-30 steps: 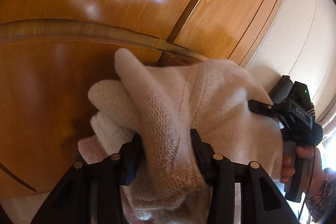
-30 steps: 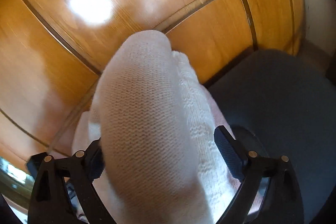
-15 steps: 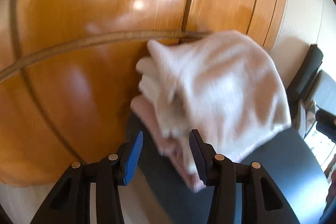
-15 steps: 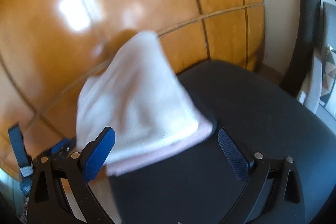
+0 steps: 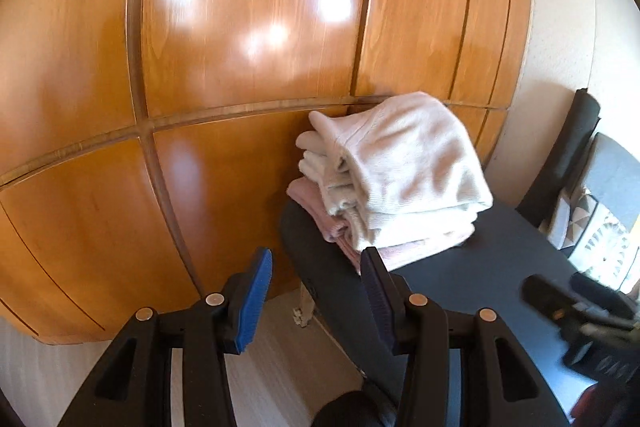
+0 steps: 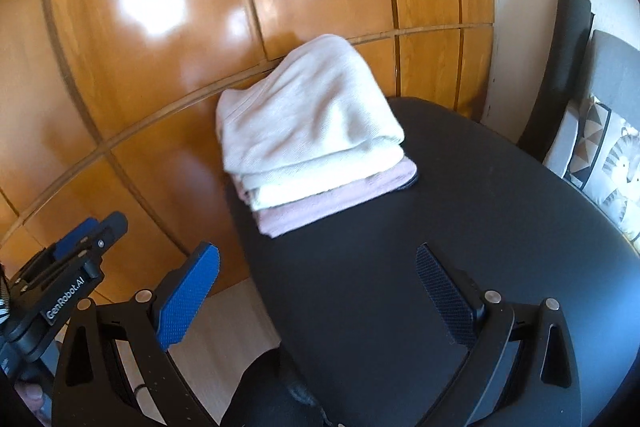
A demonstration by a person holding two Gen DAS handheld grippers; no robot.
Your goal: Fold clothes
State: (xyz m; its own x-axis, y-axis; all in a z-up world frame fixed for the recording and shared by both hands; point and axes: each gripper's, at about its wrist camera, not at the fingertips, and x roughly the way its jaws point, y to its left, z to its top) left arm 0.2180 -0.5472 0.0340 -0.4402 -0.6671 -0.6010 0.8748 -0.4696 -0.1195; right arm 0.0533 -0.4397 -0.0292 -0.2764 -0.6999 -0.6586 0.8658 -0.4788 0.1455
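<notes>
On the far left corner of the dark seat [image 6: 440, 227], right up against the wooden wardrobe [image 6: 160, 67], sits a folded cream sweater [image 6: 312, 107] on top of a folded pink garment [image 6: 332, 199]. Both grippers are clear of the pile, nothing touching it. Right gripper [image 6: 320, 295] hangs near side of the stack over the seat; its jaws have just been opening and stand spread wide with nothing between them. Left gripper [image 5: 316, 287] is empty too, jaws apart, pile just beyond its right finger.
</notes>
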